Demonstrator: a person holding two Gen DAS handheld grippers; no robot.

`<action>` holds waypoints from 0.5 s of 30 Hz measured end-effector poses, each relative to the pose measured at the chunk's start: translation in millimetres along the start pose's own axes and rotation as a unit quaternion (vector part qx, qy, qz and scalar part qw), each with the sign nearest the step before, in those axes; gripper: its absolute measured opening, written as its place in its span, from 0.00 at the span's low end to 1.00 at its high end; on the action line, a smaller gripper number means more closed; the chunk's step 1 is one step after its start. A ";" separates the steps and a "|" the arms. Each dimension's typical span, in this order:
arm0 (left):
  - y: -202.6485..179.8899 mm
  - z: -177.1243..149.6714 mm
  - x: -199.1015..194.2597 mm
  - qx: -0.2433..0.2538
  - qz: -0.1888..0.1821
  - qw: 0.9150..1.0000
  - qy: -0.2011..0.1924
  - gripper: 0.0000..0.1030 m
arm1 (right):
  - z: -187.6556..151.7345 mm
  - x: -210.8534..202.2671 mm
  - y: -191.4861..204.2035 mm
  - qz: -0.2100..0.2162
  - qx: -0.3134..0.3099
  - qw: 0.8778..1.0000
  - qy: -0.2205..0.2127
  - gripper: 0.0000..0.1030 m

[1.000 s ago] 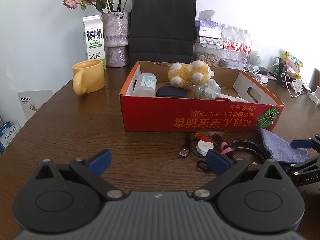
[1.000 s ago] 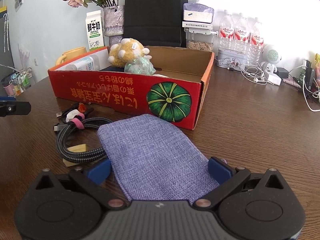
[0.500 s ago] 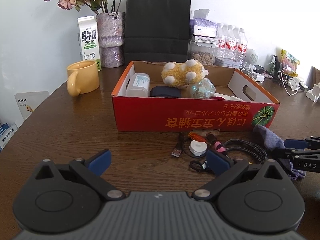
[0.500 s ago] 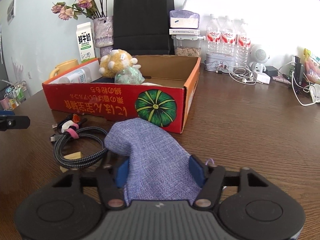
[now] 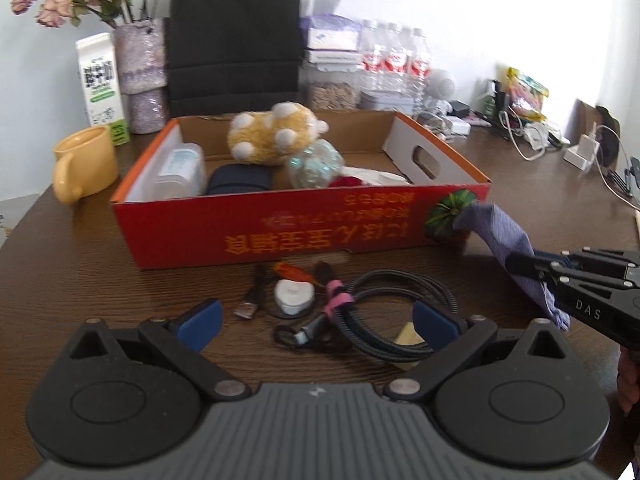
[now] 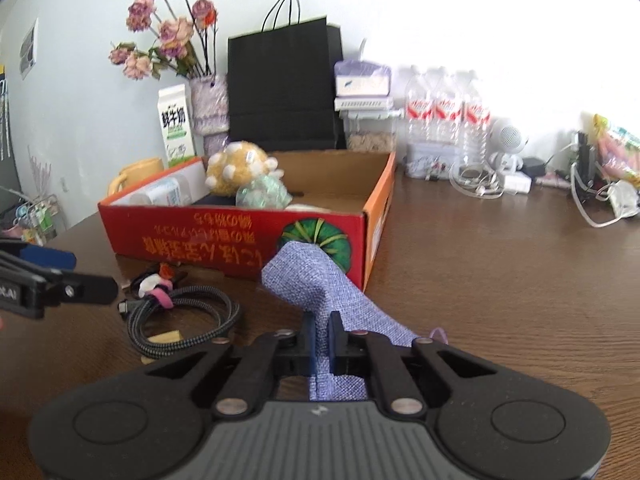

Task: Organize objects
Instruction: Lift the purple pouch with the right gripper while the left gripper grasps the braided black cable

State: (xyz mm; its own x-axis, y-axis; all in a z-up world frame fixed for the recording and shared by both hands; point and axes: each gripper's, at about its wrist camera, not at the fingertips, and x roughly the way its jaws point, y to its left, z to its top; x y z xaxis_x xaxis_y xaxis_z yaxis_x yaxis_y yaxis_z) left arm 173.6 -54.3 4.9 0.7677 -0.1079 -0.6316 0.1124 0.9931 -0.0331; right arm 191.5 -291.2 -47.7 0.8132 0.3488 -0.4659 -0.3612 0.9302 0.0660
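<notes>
My right gripper [image 6: 319, 338] is shut on a lavender fabric pouch [image 6: 320, 280] and holds it raised in front of the red cardboard box [image 6: 224, 236]. In the left wrist view the pouch [image 5: 500, 236] hangs from the right gripper [image 5: 520, 266] by the box's right corner [image 5: 460, 216]. My left gripper [image 5: 316, 316] is open and empty above a coiled black braided cable [image 5: 400, 308], a small white device [image 5: 294, 294] and a USB plug [image 5: 248, 308]. The box holds a yellow plush toy [image 5: 276, 132], a clear container [image 5: 180, 172], a dark case [image 5: 240, 180] and a crinkly green ball [image 5: 316, 164].
A yellow mug [image 5: 82, 164], milk carton [image 5: 102, 84], flower vase [image 5: 140, 76] and black paper bag [image 5: 236, 36] stand behind the box. Water bottles [image 5: 396, 64], chargers and cables [image 5: 532, 136] crowd the back right. A yellow tag [image 5: 408, 336] lies under the cable.
My right gripper closed on the pouch and lifted it off the table, bunching it up. My left gripper moved closer over the cable pile and stayed open.
</notes>
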 end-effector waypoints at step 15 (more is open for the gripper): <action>-33.6 17.3 49.2 0.015 -0.030 0.995 0.097 1.00 | 1.3 -16.2 -4.6 0.010 0.012 0.999 -0.049 0.05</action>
State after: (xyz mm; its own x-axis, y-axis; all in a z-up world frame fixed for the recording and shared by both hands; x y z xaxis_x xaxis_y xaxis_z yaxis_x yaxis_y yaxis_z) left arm 218.5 -93.8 -11.7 0.6231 -0.1542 -0.7668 0.1757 0.9829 -0.0549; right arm 180.6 -301.0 -39.4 0.8470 0.3751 -0.3767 -0.3672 0.9252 0.0956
